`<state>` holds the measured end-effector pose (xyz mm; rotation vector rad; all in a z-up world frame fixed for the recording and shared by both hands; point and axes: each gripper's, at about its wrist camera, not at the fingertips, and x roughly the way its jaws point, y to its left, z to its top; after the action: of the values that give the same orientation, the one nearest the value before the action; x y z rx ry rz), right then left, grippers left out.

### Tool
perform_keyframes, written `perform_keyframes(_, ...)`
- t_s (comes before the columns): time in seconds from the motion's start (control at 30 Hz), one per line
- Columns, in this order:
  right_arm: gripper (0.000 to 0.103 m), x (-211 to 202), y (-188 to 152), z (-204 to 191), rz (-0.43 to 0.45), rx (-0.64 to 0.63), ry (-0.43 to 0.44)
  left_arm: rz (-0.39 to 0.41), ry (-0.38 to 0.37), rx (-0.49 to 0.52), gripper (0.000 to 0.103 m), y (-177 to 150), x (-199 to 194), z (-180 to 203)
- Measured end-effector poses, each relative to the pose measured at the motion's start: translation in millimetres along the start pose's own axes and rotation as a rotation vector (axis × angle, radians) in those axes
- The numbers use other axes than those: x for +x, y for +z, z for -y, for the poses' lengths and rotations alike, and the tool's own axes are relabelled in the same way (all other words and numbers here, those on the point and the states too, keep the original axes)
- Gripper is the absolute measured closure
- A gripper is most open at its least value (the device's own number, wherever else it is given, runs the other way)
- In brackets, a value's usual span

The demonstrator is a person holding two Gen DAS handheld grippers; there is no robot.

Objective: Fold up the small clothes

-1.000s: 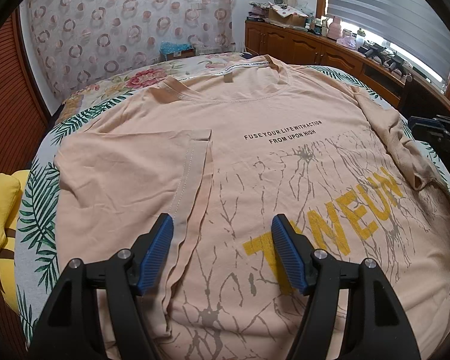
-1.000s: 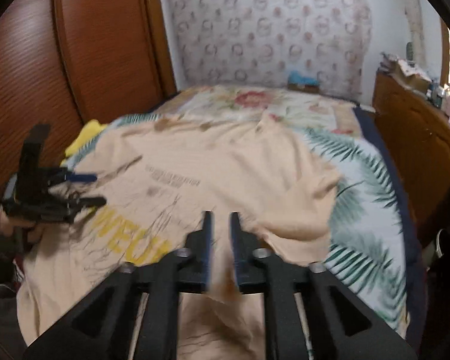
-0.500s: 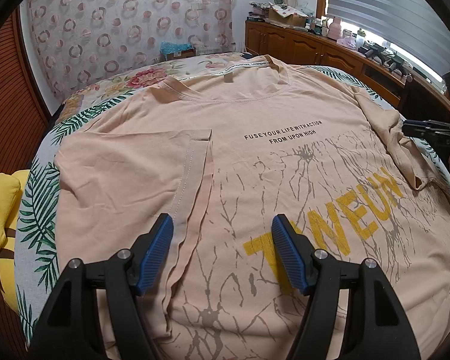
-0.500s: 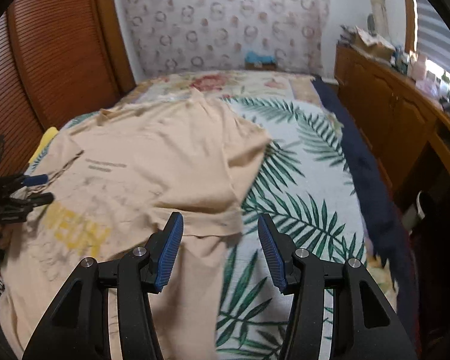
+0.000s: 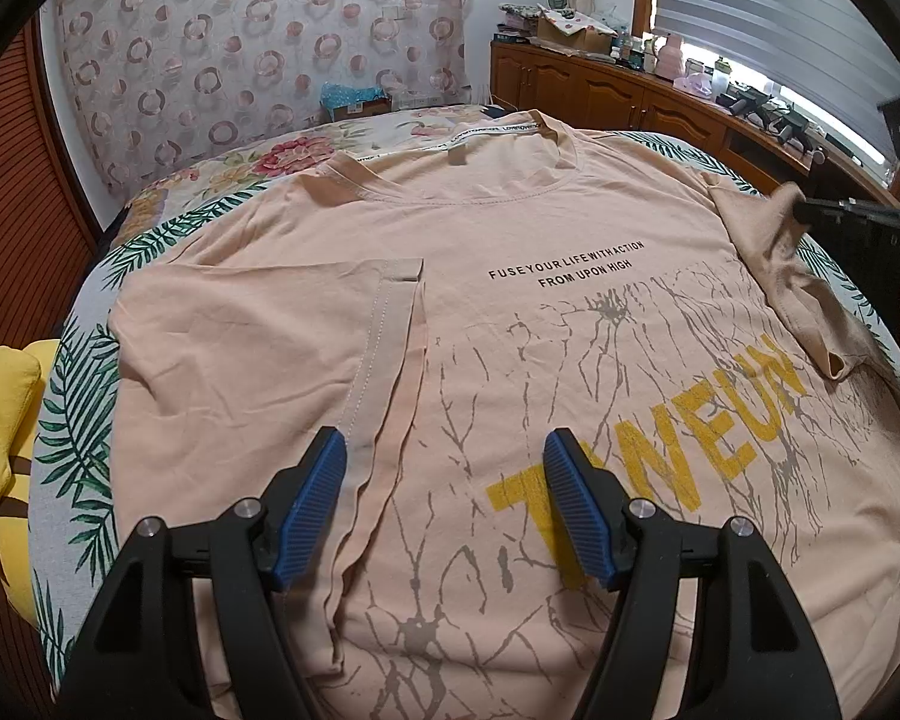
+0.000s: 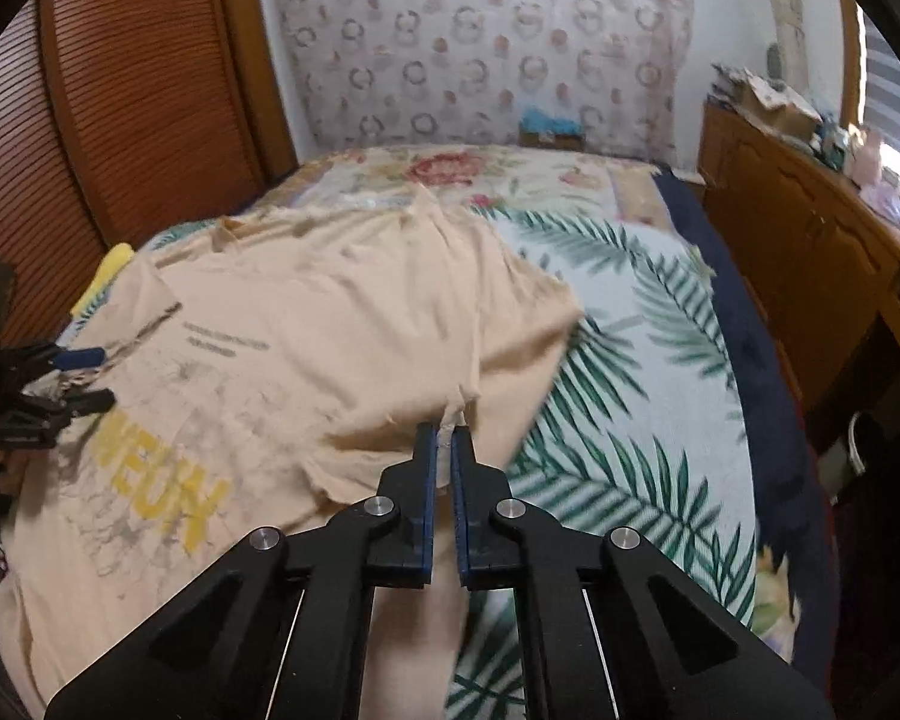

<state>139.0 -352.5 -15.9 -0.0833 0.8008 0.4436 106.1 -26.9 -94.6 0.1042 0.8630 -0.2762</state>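
Peach tee (image 5: pixel 510 312): our right gripper (image 6: pixel 444 438) has just clamped onto its sleeve (image 6: pixel 510 348) to fold it in, left gripper (image 5: pixel 444 480) hovering open.

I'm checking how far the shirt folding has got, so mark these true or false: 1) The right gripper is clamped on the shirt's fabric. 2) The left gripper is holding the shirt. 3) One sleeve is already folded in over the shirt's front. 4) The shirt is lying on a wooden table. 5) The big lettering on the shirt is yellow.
1) True: the right gripper is shut on a bunch of the t-shirt at its sleeve edge, having just closed on it.
2) False: the left gripper is open above the shirt, holding nothing.
3) True: the folded sleeve lies flat on the front.
4) False: it lies on a bed with a palm-leaf cover.
5) True: yellow lettering.
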Motion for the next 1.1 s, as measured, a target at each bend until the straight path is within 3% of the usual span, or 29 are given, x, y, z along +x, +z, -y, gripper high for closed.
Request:
perform_keyframes(0.37,0.101,24,63,-76,0.037,-0.152,0.146,0.0,0.0,0.0,0.034,0,0,0)
perform_keyframes(0.4,0.097,28,68,-81,0.041,-0.155,0.169,0.001,0.0,0.0,0.034,0,0,0)
perform_keyframes(0.47,0.066,33,73,-86,0.048,-0.161,0.162,0.001,0.0,0.0,0.034,0,0,0)
perform_keyframes(0.5,0.062,33,74,-86,0.051,-0.157,0.143,0.001,0.0,0.0,0.034,0,0,0)
perform_keyframes(0.67,0.062,25,59,-67,0.033,-0.12,0.095,0.001,0.0,0.0,0.034,0,0,0)
perform_keyframes(0.83,0.063,26,26,-49,-0.046,-0.108,0.033,0.001,0.0,0.0,0.034,0,0,0)
perform_keyframes(1.1,0.067,20,-10,-67,-0.083,-0.152,0.025,0.001,0.0,0.0,0.033,0,0,0)
